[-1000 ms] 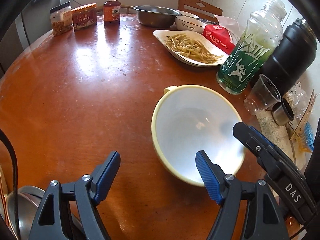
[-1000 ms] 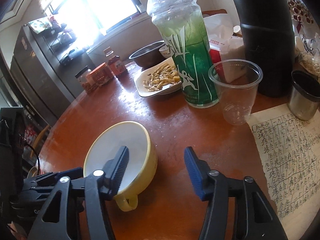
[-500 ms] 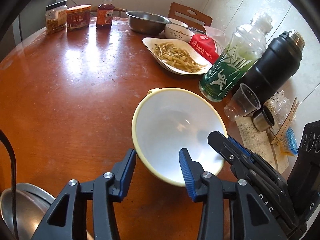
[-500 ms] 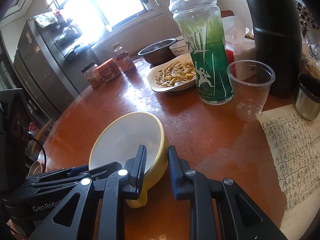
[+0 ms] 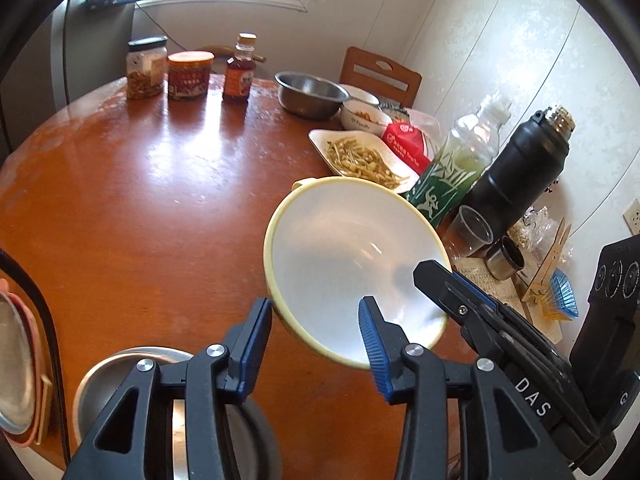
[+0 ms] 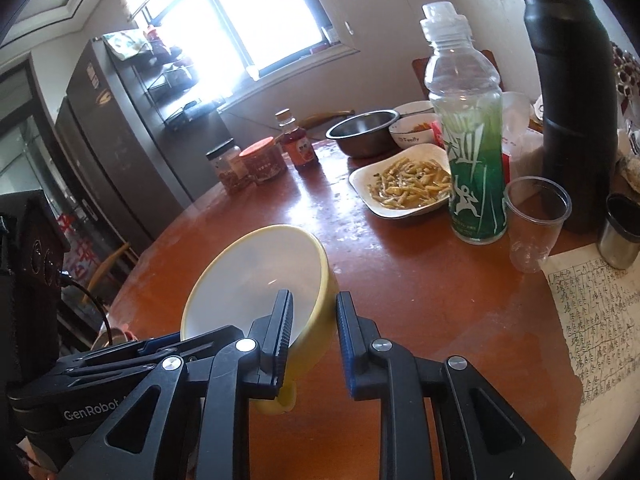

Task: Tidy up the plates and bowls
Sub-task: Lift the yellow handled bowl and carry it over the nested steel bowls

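- Your right gripper (image 6: pixel 314 342) has the yellow bowl (image 6: pixel 256 280) pinched by its rim, one finger inside against the white lining and one on the yellow outer wall. The bowl looks tilted and lifted off the desk (image 6: pixel 420 300), though the pictures do not show its base clearly.
- Your left gripper (image 5: pixel 314 340) is partly open and holds nothing. Its fingers straddle the bowl's near rim in the left view, the right finger over the white interior, the left finger just outside the wall. I cannot tell whether either pad touches.
- The bowl looks like light, stiff plastic or melamine with a smooth lining, so I judge a rim pinch may pivot or slip if you swing it. Take hold deep over the rim, wall flat between the pads, and keep the small handle (image 6: pixel 280 398) clear of the fingers.
- Only the left view shows the metal bowl (image 5: pixel 132 376) just under your left gripper and the stacked dishes (image 5: pixel 16 364) at the left edge, likely stacking spots.
- Only the right view shows the handle below the right fingers and how deep the pinch sits. It also shows the clear cup (image 6: pixel 536 224) and green bottle (image 6: pixel 472 152) well apart from the bowl.
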Demonstrator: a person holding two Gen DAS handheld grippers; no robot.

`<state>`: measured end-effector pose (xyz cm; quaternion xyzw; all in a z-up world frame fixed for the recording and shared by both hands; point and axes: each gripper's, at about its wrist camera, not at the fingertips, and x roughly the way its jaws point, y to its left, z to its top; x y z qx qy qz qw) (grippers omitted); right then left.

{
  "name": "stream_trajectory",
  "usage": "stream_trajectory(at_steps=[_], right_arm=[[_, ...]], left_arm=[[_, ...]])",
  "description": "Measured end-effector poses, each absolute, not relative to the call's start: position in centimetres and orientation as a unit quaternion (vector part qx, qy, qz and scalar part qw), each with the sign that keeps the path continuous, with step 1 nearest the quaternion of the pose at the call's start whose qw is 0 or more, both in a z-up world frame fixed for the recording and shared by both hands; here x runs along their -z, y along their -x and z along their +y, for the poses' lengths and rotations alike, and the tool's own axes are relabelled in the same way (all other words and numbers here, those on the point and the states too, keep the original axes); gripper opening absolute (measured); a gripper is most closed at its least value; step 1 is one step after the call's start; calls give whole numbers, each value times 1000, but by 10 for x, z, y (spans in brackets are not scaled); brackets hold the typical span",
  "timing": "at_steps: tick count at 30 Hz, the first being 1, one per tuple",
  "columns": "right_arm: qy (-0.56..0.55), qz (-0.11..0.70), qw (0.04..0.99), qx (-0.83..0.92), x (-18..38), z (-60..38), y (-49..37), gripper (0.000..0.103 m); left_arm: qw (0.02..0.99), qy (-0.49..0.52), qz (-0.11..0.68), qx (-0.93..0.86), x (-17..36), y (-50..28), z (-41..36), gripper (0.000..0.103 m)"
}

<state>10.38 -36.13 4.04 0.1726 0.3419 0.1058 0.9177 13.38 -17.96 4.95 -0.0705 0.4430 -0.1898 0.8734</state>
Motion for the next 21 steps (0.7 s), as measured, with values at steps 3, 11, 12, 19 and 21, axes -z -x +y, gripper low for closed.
stream_trajectory(at_steps=[3, 11, 12, 19, 21], right_arm=[[-166, 333, 921, -117, -51, -345, -100, 23], [-151, 322, 924, -141, -69, -303, -91, 24], [-149, 321, 924, -143, -70, -298, -90, 24], [-142, 319, 923, -160, -76, -267, -82, 24], [-144, 320, 922, -167, -76, -260, -81, 24]], left_arm=[[882, 71, 429, 184, -59, -123, -164, 45], [899, 73, 399, 168, -74, -102, -120, 46], [900, 74, 397, 166, -76, -100, -114, 46], [906, 84, 384, 158, -82, -88, -80, 46], [908, 84, 381, 154, -83, -86, -72, 46]])
